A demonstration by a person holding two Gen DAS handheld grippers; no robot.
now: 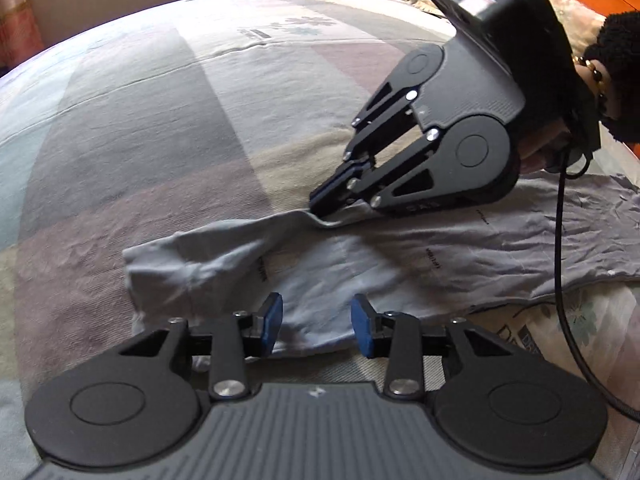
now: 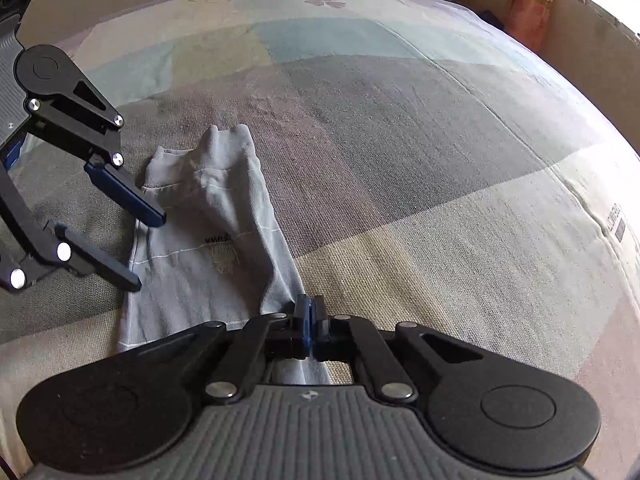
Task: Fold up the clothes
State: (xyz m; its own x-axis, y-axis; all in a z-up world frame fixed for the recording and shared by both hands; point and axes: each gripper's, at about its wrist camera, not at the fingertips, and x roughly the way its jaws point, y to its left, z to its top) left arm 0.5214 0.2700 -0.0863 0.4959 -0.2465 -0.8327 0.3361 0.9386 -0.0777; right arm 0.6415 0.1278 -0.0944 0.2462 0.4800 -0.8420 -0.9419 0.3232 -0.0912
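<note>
A pale grey garment (image 1: pixel 360 256) lies stretched across the patchwork bedspread (image 1: pixel 140 120), its far end cut off at the frame edge. The right gripper (image 1: pixel 320 204) has its jaws clenched on a raised edge of the cloth. The left gripper (image 1: pixel 316 322) hovers released above the near hem. Small print on the fabric is unreadable.
</note>
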